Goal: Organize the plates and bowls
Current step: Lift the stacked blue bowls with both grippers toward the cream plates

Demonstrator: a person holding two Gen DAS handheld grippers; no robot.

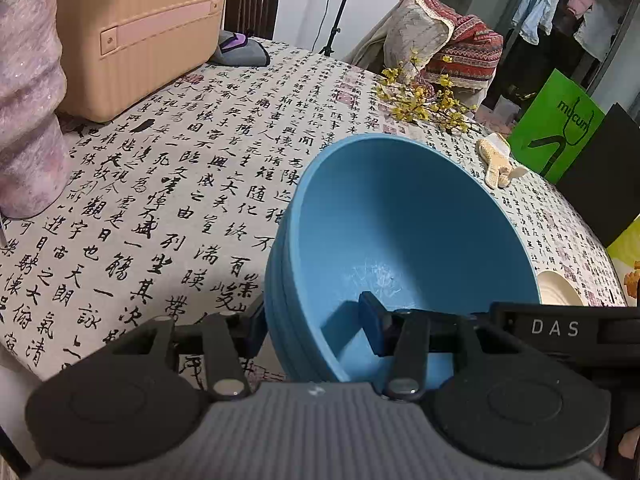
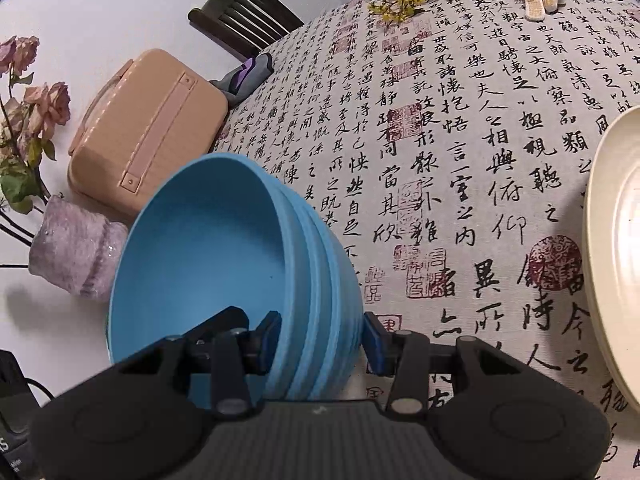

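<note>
A stack of several nested blue bowls [image 1: 400, 232] [image 2: 208, 248] hangs tilted over the calligraphy-print tablecloth [image 1: 160, 208], held from two sides. My left gripper [image 1: 314, 328] is shut on the stack's wall, one pad outside and one inside the top bowl. My right gripper [image 2: 322, 340] is shut on the opposite wall in the same way; its black body shows at the right of the left wrist view. A cream plate [image 2: 616, 260] [image 1: 560, 292] lies on the cloth to the right of the bowls.
A peach case [image 1: 136, 32] and a pink fuzzy vase [image 1: 28, 120] stand at the table's left. A yellow flower sprig [image 1: 424, 100] and a crocheted piece [image 1: 498, 160] lie at the far edge. Beyond are a draped chair [image 1: 452, 40] and a green bag [image 1: 556, 132].
</note>
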